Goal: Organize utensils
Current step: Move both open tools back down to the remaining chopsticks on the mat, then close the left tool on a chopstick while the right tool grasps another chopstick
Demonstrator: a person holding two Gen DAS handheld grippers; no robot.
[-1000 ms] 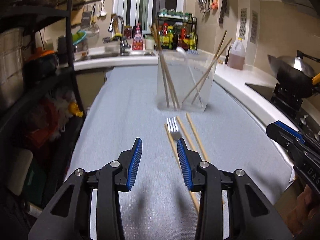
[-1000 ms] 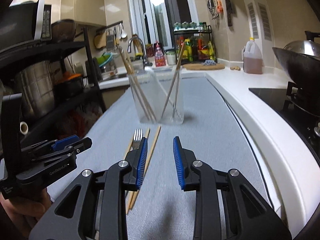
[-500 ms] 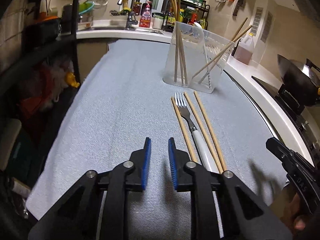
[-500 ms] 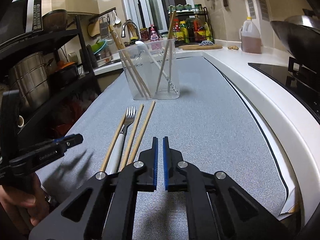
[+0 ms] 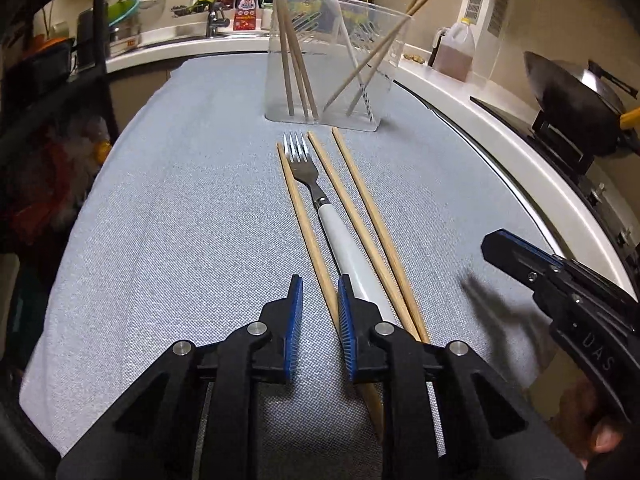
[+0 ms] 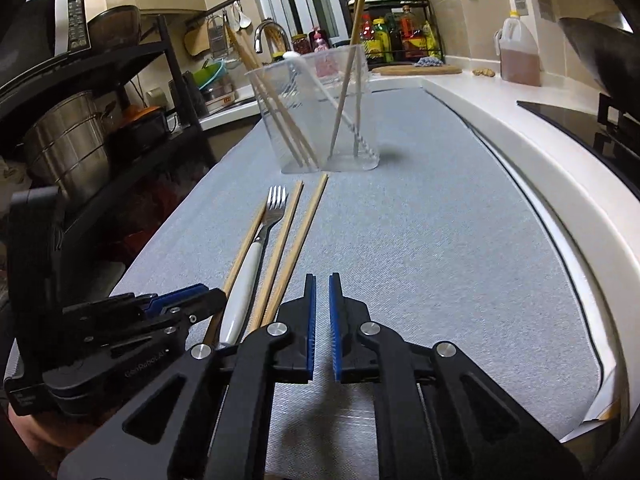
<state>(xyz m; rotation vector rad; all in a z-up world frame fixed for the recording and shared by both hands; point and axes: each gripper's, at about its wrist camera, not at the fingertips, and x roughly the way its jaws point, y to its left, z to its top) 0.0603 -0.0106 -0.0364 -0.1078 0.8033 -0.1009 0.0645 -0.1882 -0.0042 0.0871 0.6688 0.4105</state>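
A fork [image 5: 320, 196] with a white handle lies on the grey mat [image 5: 180, 220] among three wooden chopsticks [image 5: 372, 232]. Behind them stands a clear holder [image 5: 332, 68] with several chopsticks and a white spoon. My left gripper [image 5: 319, 304] hovers over the near end of the leftmost chopstick, jaws a narrow gap apart, empty. My right gripper [image 6: 322, 308] is nearly shut and empty, just right of the utensils [image 6: 276, 240]. The holder also shows in the right wrist view [image 6: 320, 112].
A black shelf rack [image 6: 100, 120] with pots stands at the left. A wok [image 5: 576, 100] on a stove is at the right. A sink [image 5: 200, 36] and bottle rack [image 6: 400, 40] sit at the back. The counter's white edge [image 6: 580, 208] runs along the right.
Both grippers moved down and closer to the utensils. The left jaws went from wide open to a narrow gap; the right jaws narrowed to almost shut.
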